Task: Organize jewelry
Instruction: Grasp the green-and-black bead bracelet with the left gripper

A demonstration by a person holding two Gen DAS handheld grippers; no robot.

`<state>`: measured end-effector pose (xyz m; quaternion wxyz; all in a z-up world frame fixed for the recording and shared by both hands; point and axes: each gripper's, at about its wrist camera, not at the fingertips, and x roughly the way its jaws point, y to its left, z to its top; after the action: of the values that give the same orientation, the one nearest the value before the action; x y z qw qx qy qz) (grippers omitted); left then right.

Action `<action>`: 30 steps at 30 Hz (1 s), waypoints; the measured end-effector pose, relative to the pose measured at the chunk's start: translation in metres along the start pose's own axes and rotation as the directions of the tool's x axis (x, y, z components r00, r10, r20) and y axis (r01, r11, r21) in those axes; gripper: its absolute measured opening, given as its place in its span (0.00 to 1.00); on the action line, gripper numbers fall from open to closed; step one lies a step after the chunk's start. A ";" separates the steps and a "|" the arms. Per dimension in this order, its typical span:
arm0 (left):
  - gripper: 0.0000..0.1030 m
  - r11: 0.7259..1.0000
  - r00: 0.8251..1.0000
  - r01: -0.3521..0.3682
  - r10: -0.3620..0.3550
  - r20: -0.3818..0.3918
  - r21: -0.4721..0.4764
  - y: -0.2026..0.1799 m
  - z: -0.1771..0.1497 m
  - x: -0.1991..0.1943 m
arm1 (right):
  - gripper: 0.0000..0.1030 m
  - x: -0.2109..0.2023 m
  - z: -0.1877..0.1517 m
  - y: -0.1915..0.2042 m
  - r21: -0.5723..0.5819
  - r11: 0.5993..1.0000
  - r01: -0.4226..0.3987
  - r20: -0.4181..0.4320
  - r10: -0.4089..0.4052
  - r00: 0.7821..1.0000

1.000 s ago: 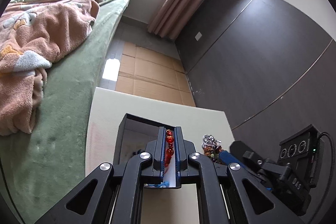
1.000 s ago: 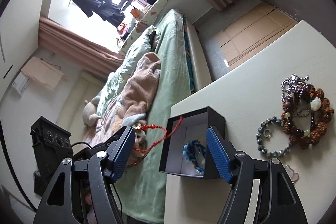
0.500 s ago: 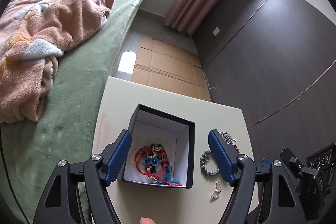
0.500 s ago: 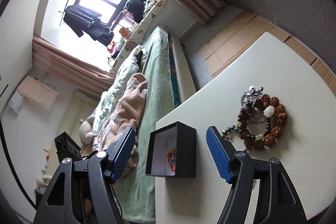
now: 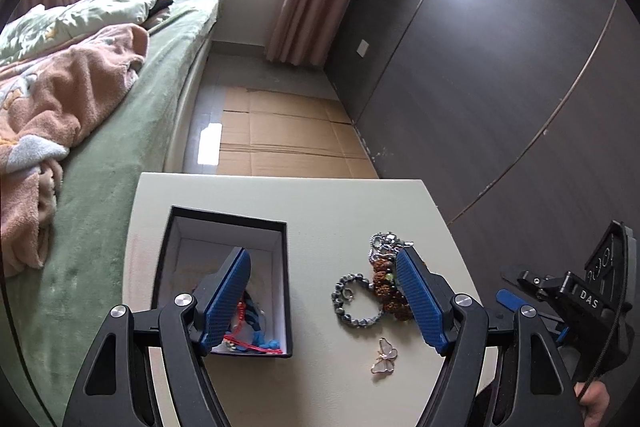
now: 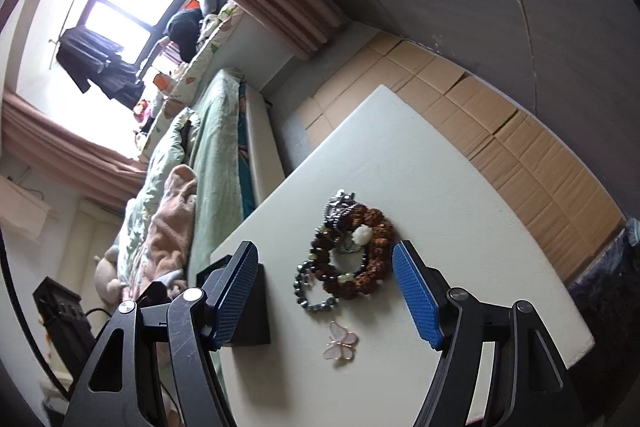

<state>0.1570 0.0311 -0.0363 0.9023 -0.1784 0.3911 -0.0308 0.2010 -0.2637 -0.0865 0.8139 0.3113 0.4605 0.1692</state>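
Since a second ago the red bead bracelet (image 5: 240,311) has left the left claw (image 5: 324,301); it now lies in the black box (image 5: 280,239) on the blue jewelry, and the claw's jaws have opened wide, empty, one pad over the box, the other above the loose pieces. On the bench (image 5: 320,199) beside the box lie a grey bead bracelet (image 5: 352,301), a brown bead bracelet (image 6: 376,251), a silver chain (image 6: 340,205) and a butterfly charm (image 6: 340,343). Right claw (image 6: 324,291) has swung over these pieces, spread wide, gripping nothing
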 end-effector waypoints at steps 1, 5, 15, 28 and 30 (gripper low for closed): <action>0.74 1.000 1.000 0.004 -0.004 -0.002 0.010 -0.005 -0.001 0.002 | 0.69 0.000 0.001 -0.005 0.015 1.000 0.015 -0.005 -0.014 1.000; 0.67 0.999 0.999 0.026 -0.025 -0.029 0.046 -0.024 -0.005 0.017 | 0.68 0.004 0.006 -0.025 0.080 0.995 0.052 -0.039 -0.049 0.998; 0.47 0.993 0.988 0.054 -0.037 -0.150 0.105 -0.057 -0.015 0.069 | 0.65 0.012 0.014 -0.036 0.134 0.989 0.055 -0.073 -0.046 0.996; 0.17 0.985 0.956 0.003 0.047 -0.290 0.170 -0.071 -0.033 0.129 | 0.65 0.026 0.028 -0.032 0.140 0.990 0.027 -0.102 -0.013 0.995; 0.08 0.988 0.957 0.008 0.037 -0.286 0.157 -0.068 -0.032 0.126 | 0.65 0.028 0.029 -0.030 0.137 0.990 0.027 -0.108 -0.012 0.994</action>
<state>0.2272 -0.0671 -0.1207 0.8471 -0.0977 0.5161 -0.0804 0.2400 -0.2806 -0.1140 0.7660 0.3529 0.5172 0.1455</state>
